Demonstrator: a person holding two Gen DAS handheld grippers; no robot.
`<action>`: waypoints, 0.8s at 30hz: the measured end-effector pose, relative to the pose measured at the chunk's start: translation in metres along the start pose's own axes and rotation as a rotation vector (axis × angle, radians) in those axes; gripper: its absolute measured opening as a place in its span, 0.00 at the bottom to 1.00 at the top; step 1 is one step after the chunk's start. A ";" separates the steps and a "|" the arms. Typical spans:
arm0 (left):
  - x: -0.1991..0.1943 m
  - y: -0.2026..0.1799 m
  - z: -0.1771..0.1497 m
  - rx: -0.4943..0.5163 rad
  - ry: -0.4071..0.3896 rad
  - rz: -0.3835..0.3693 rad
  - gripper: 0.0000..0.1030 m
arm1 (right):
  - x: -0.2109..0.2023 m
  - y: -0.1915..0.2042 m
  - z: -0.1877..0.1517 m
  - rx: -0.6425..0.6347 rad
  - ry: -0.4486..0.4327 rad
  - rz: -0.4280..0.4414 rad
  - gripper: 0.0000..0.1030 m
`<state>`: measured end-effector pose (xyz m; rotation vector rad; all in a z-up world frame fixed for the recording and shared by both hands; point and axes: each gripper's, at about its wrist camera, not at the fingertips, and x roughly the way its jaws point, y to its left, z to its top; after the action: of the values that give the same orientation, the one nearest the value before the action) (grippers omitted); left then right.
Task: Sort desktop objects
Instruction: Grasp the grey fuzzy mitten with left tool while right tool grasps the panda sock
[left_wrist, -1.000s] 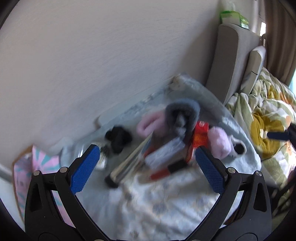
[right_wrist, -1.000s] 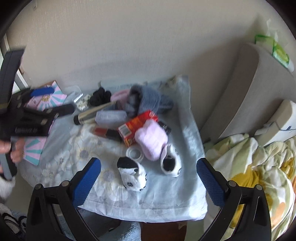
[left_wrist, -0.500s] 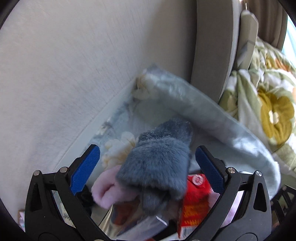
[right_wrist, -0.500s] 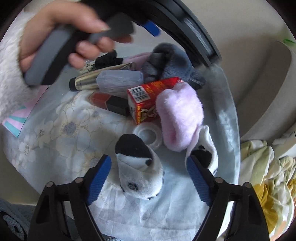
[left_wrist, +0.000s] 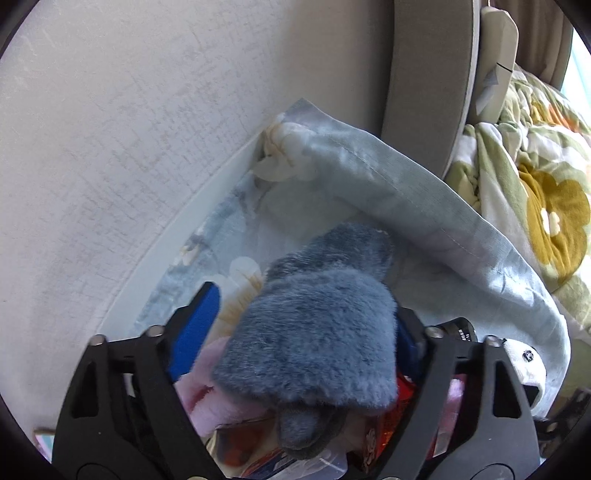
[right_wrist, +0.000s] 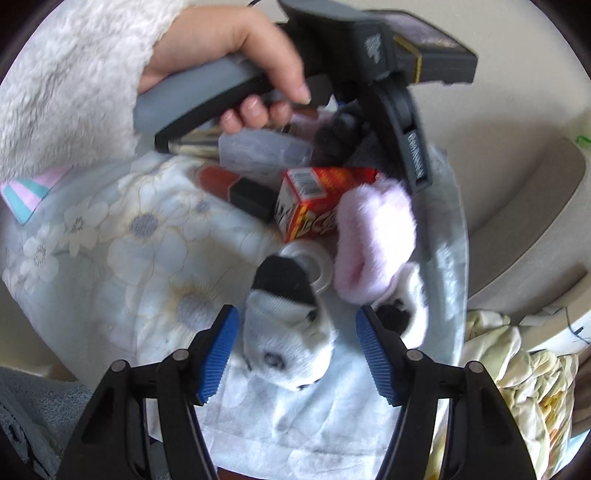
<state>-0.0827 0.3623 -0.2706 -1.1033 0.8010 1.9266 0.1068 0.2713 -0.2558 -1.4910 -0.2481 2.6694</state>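
— While the left claw (left_wrist: 304, 310) points steeply down, what sits in it?

— A grey mitt (left_wrist: 317, 332), right between its jaws. The jaws have just been closing, but they stand apart: a strip of flowered cloth (left_wrist: 236, 273) shows between the left pad (left_wrist: 195, 325) and the fur. The right pad is mostly hidden behind the mitt, so I cannot tell whether it touches.

— Anything else near that claw?

— A pink mitt (left_wrist: 207, 391) lies just under the left pad, partly beneath the grey one. Beyond the tips the cloth runs up to a wall (left_wrist: 147, 110). Far to the right lies a quilt (left_wrist: 535, 184).

— And the right claw (right_wrist: 297, 312)?

— Its jaws have also just been closing and are still apart. A panda sock (right_wrist: 288, 332) lies between them on the cloth-covered bench, with a gap on each side, so neither pad presses it.

— What is ahead of it?

— Just past the tips, a tape roll (right_wrist: 317, 266) touches the sock's black end. Further ahead is a red box (right_wrist: 317, 199). Ahead and to the right a second pink mitt (right_wrist: 373, 236) leans on that box, and another panda sock (right_wrist: 402, 314) lies just outside the right jaw.

— Who is in view?

— A hand (right_wrist: 229, 55) in a fleecy sleeve (right_wrist: 66, 74), well ahead and up to the left, gripping the left claw's handle.
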 end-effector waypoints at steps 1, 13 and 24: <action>0.002 0.002 0.001 -0.003 0.002 -0.010 0.71 | 0.003 0.001 -0.001 0.005 0.007 0.009 0.57; -0.020 0.014 0.006 -0.022 -0.029 -0.084 0.33 | 0.015 -0.009 -0.005 0.106 0.049 0.042 0.33; -0.096 0.038 0.017 -0.140 -0.085 -0.095 0.33 | -0.033 -0.026 0.024 0.147 0.106 0.103 0.33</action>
<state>-0.0894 0.3277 -0.1727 -1.1140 0.5645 1.9588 0.1033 0.2892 -0.2115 -1.6335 0.0322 2.6075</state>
